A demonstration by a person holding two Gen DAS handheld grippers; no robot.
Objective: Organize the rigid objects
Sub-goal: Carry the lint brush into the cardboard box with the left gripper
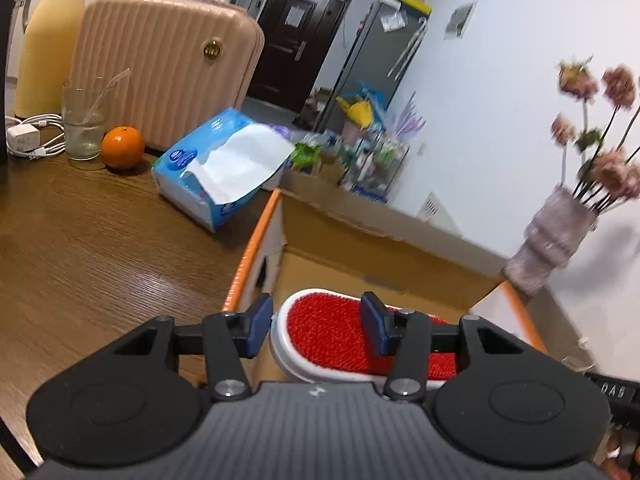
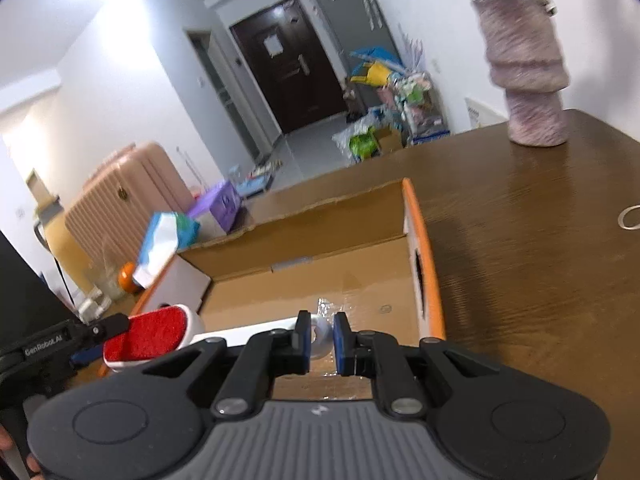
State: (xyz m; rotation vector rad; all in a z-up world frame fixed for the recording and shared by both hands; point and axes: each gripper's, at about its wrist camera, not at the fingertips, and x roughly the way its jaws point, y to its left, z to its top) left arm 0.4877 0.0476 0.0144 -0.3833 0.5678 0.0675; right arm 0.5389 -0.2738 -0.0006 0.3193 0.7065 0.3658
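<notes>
A lint brush (image 1: 324,320) with a white body and a red bristle face hangs over an open cardboard box (image 1: 360,236) with orange edges. My left gripper (image 1: 318,322) is shut on the brush's red head, which sits between the blue pads. In the right wrist view the same brush head (image 2: 148,334) shows at the left in the left gripper (image 2: 100,340). The white handle end (image 2: 322,334) is pinched in my right gripper (image 2: 322,340), above the box's (image 2: 320,204) bare floor.
On the wooden table (image 1: 100,248) stand a tissue pack (image 1: 216,168), an orange (image 1: 122,147), a glass (image 1: 84,124), a pink case (image 1: 164,64), a yellow thermos (image 1: 48,36) and a white charger (image 1: 28,140). A vase with flowers (image 2: 528,72) stands far right, a rubber ring (image 2: 629,216) beside it.
</notes>
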